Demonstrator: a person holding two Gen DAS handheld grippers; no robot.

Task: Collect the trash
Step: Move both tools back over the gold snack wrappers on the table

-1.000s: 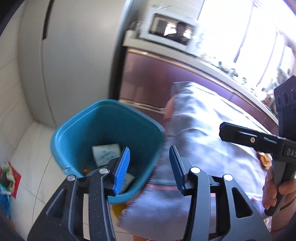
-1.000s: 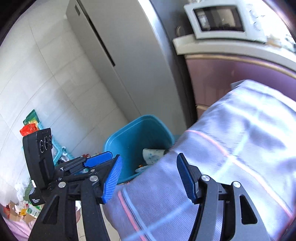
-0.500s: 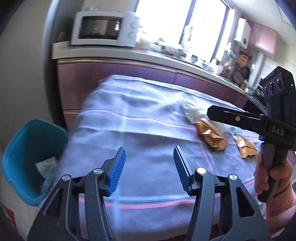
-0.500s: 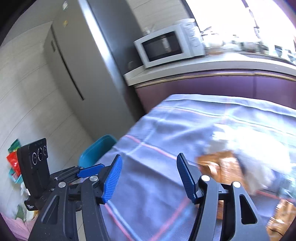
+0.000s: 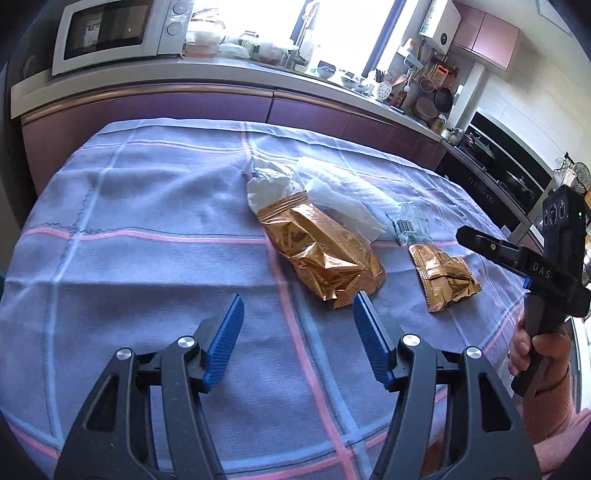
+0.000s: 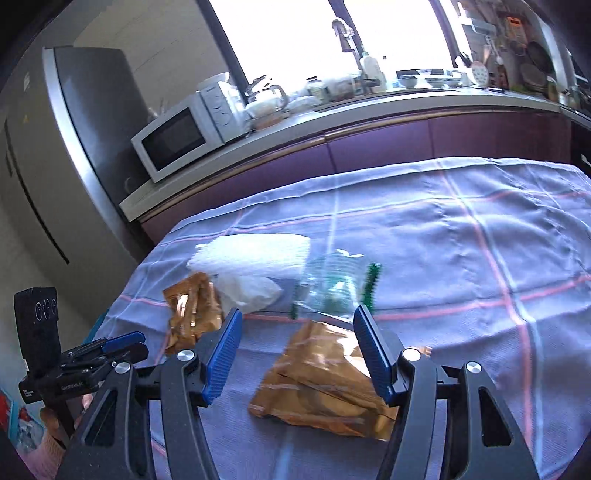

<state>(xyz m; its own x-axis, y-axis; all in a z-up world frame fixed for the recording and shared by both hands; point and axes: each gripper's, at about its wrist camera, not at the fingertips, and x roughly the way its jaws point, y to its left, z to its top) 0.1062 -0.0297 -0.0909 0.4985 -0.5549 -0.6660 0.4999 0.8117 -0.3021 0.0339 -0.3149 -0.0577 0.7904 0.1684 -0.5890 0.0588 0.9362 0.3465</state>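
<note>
Trash lies on a table with a blue checked cloth [image 5: 147, 206]. A large gold foil wrapper [image 5: 319, 253] lies mid-table, a smaller gold wrapper [image 5: 445, 277] to its right, white crumpled paper [image 5: 332, 188] behind them and a clear plastic wrapper [image 5: 410, 223] between. My left gripper [image 5: 298, 321] is open and empty, just short of the large wrapper. My right gripper [image 6: 298, 347] is open and empty, above the smaller gold wrapper [image 6: 325, 384]. The right wrist view also shows the large wrapper [image 6: 192, 306], the white paper [image 6: 251, 258] and the clear wrapper [image 6: 332, 284]. The bin is out of view.
A purple kitchen counter [image 5: 184, 103] with a white microwave [image 5: 110, 31] runs behind the table. A grey fridge [image 6: 48, 177] stands at the left. A stove and oven [image 5: 498, 162] are at the far right. The right gripper's body [image 5: 546, 266] shows at the right edge.
Both grippers have swung from the teal bin beside the fridge to the table and now face the wrappers. Both stayed open and empty.
</note>
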